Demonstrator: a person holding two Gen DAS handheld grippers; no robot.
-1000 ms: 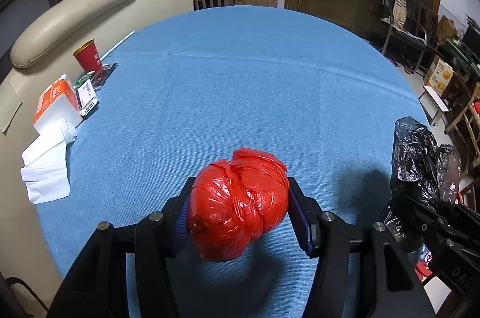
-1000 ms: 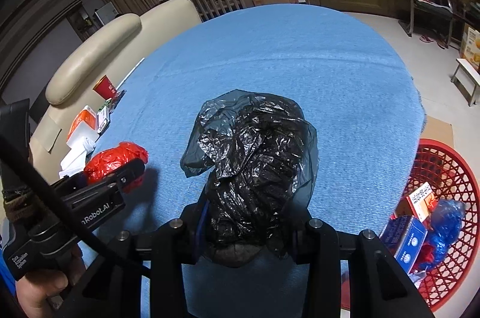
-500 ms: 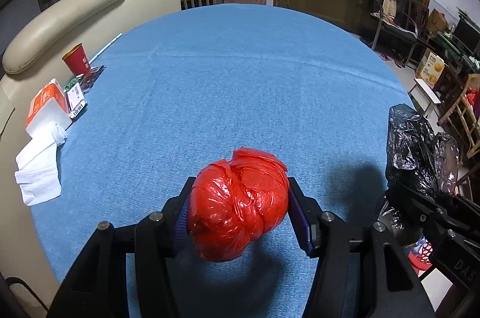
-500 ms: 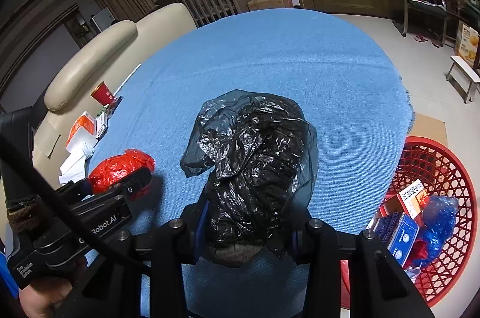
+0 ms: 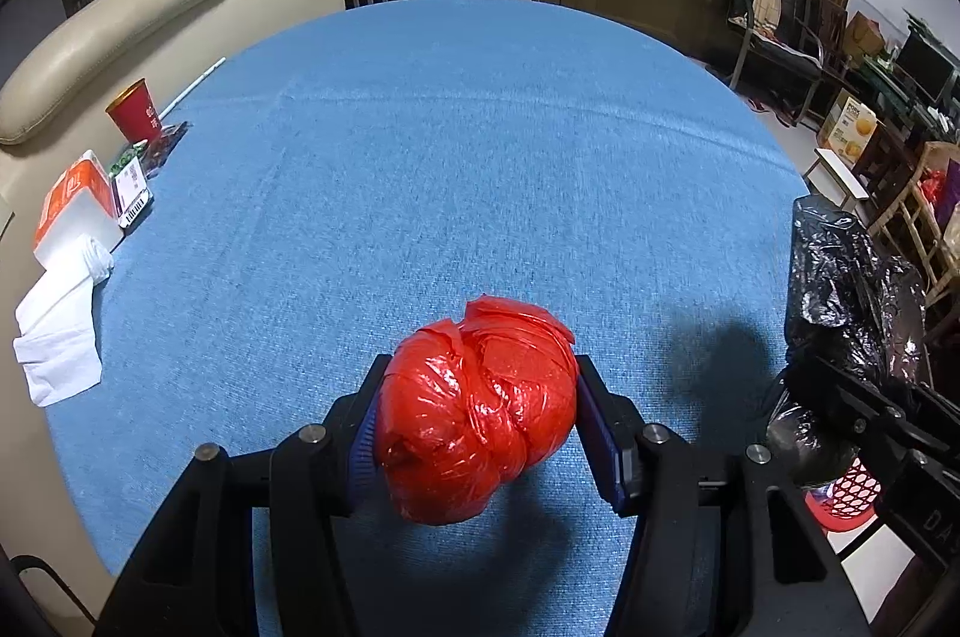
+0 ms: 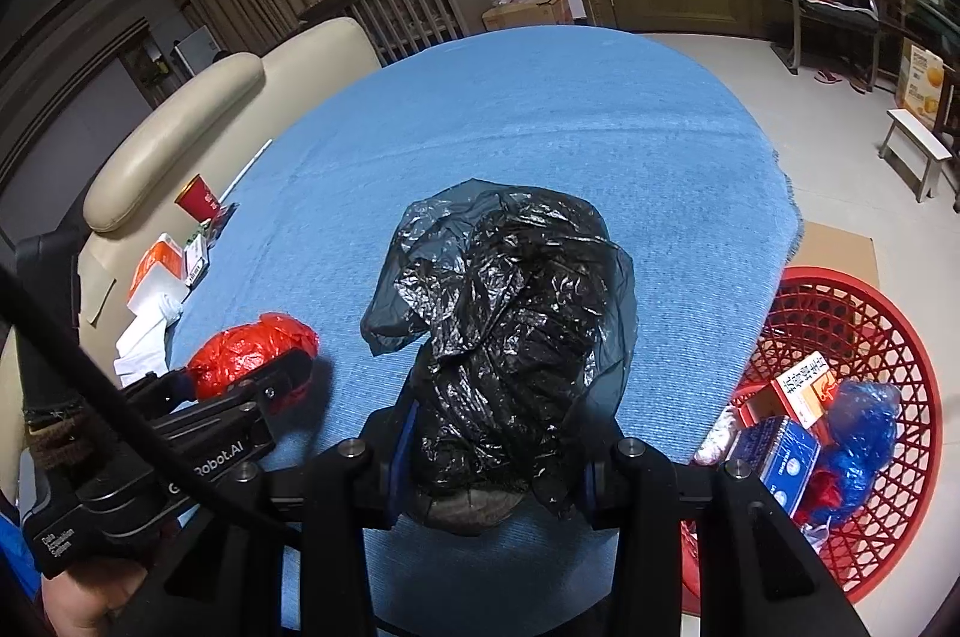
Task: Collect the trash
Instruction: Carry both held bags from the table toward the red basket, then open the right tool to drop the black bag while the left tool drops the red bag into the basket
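My left gripper [image 5: 477, 412] is shut on a crumpled red plastic bag [image 5: 477, 409], held just above the blue tablecloth [image 5: 456, 144]. The same red plastic bag [image 6: 252, 352] and left gripper [image 6: 282, 373] show at the left of the right wrist view. My right gripper [image 6: 495, 457] is shut on a crumpled black plastic bag [image 6: 510, 331], also over the cloth. That black plastic bag [image 5: 846, 289] appears at the right edge of the left wrist view. A red mesh basket [image 6: 852, 325] stands on the floor to the right, holding several boxes and a blue bag.
At the table's left edge lie a red paper cup [image 5: 135, 111], an orange-and-white box [image 5: 75, 202], a barcode packet [image 5: 133, 190], white tissue [image 5: 57, 331] and a white straw [image 5: 192, 87]. A beige sofa [image 5: 120, 18] borders that side. Chairs and boxes stand far right.
The view in both cameras has shifted slightly, with the table sliding a little in frame. Both grips on the bags are unchanged.
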